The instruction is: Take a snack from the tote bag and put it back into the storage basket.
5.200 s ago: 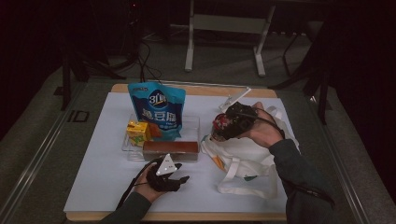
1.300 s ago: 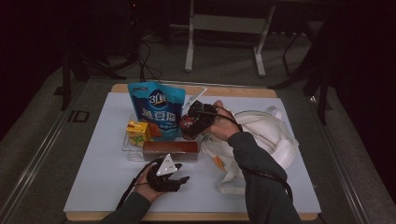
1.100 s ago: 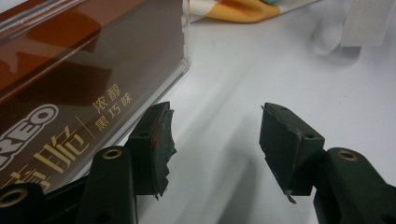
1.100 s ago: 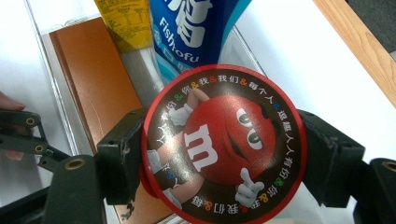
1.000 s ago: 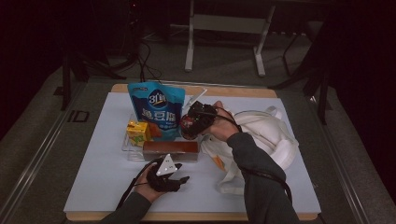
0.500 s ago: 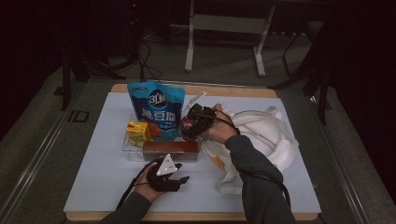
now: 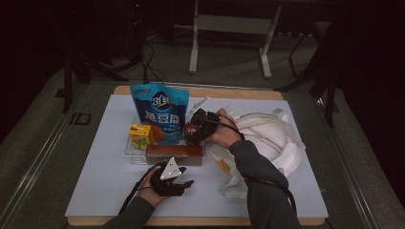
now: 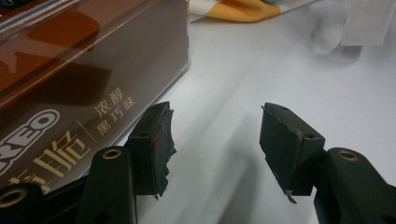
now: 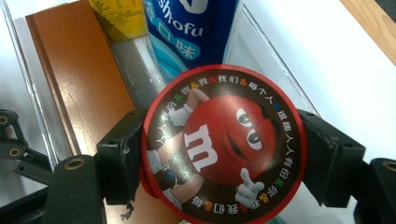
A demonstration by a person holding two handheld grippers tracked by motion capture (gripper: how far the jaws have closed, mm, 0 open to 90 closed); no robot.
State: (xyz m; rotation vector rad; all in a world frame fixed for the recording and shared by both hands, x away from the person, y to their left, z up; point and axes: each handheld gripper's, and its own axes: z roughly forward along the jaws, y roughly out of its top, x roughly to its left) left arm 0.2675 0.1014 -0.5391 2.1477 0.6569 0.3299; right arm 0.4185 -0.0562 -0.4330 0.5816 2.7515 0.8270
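Note:
A round red M&M's tin [image 9: 224, 144] sits between the jaws of my right gripper [image 9: 224, 154], which is shut on its sides. In the high view the right gripper [image 7: 195, 128] holds the tin [image 7: 190, 130] over the right end of a clear tray [image 7: 130, 153], beside a blue snack bag [image 7: 160, 112]. My left gripper [image 7: 184, 183] rests on the white mat in front of a brown Oreo box [image 7: 174, 153]. Its jaws stand open with nothing between them [image 8: 215, 135], and the box [image 8: 70, 79] lies just to their left.
A yellow drink carton [image 7: 141, 135] stands in the tray's left part. A white cloth bag [image 7: 272, 138] with straps lies on the right of the mat [image 7: 105, 181]. The table's wooden edge [image 7: 239, 93] runs behind. Beneath the tin are the brown box [image 9: 79, 84] and the blue bag [image 9: 196, 28].
My right gripper has carried the tin leftward from above the white bag to the tray, then nudged slightly nearer the blue bag. The left gripper has stayed still and open.

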